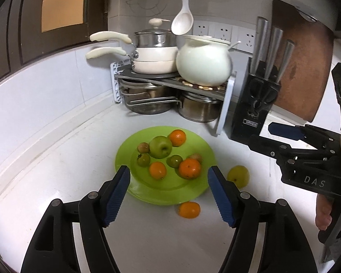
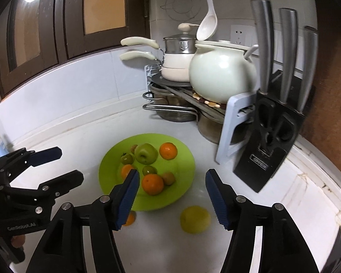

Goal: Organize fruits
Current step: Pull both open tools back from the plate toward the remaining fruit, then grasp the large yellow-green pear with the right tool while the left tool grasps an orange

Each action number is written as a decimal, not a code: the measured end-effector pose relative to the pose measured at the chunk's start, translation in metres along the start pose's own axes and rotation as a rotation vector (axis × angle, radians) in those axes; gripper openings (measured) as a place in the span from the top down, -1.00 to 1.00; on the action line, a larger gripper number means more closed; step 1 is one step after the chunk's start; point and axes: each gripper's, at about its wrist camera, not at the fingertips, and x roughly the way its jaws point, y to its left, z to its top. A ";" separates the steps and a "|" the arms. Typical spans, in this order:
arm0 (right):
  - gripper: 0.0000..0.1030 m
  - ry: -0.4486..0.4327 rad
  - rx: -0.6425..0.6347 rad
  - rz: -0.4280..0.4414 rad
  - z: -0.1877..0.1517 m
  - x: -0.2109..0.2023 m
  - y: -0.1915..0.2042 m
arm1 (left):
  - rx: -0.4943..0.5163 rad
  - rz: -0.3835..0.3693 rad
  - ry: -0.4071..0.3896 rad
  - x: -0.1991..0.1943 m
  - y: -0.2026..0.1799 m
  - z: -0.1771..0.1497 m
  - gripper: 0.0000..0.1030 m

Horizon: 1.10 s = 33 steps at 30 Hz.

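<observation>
A lime green plate lies on the white counter and holds a green apple, several oranges and small green-brown fruits. Off the plate lie an orange at its near rim and a yellow fruit to its right. My left gripper hovers above the plate's near edge, open and empty. My right gripper hangs open above the yellow fruit and the plate's near right rim, holding nothing. In the left wrist view the right gripper shows at the right.
A corner rack with pots and a white ceramic pot stands behind the plate. A black knife block and a wooden cutting board stand at the right. A person's hand holds the right tool.
</observation>
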 end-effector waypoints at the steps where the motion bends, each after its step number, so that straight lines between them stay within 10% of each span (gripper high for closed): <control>1: -0.20 0.003 0.003 -0.001 -0.001 -0.001 -0.001 | 0.003 0.000 0.004 0.000 -0.002 -0.001 -0.37; 33: -0.20 0.252 0.080 0.017 -0.070 0.067 -0.038 | 0.029 -0.063 0.226 0.077 -0.023 -0.052 -0.36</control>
